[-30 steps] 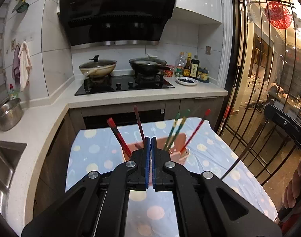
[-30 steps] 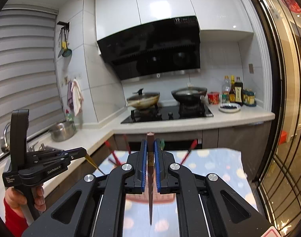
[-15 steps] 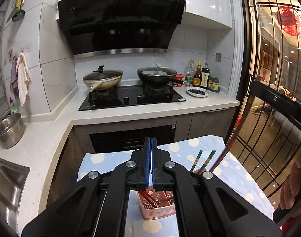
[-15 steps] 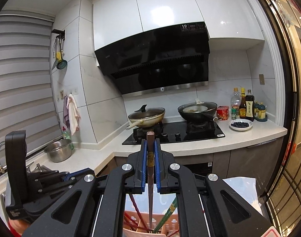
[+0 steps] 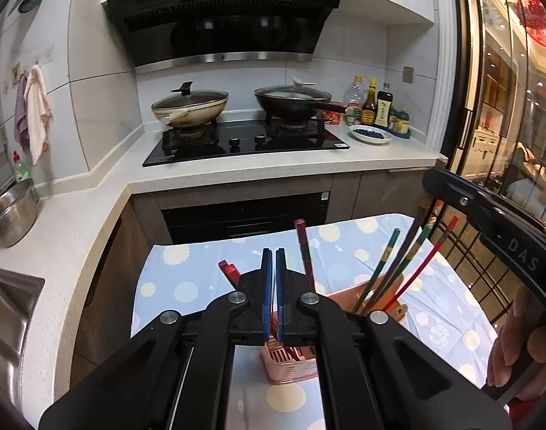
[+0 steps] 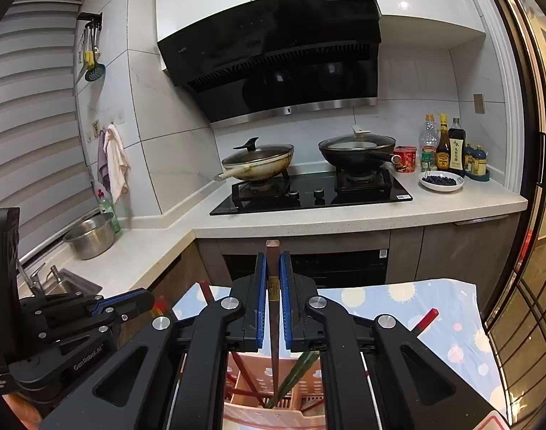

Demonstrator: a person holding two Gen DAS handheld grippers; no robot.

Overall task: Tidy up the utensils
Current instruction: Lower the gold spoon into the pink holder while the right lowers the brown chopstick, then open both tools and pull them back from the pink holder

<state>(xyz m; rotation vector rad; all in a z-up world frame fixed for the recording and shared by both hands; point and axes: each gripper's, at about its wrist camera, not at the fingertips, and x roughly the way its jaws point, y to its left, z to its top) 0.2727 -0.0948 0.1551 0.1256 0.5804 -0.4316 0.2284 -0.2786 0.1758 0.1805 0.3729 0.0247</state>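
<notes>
Chopstick (image 6: 273, 308), brown, clamped upright in right gripper (image 6: 271, 299), tip inside pink basket (image 6: 262, 408) at 6 o'clock. Step: insertion; next, release and let it drop. Left view: left gripper (image 5: 272, 295) clenched empty; basket on table (image 5: 186, 279), other chopsticks (image 5: 391, 268) leaning toward 2 o'clock.

You see a white worktop (image 6: 344, 215) with a black stove (image 6: 308, 197), a big black hood (image 6: 273, 53) above, white wall tiles (image 6: 172, 165), and window blinds (image 6: 29, 107) on the left.
</notes>
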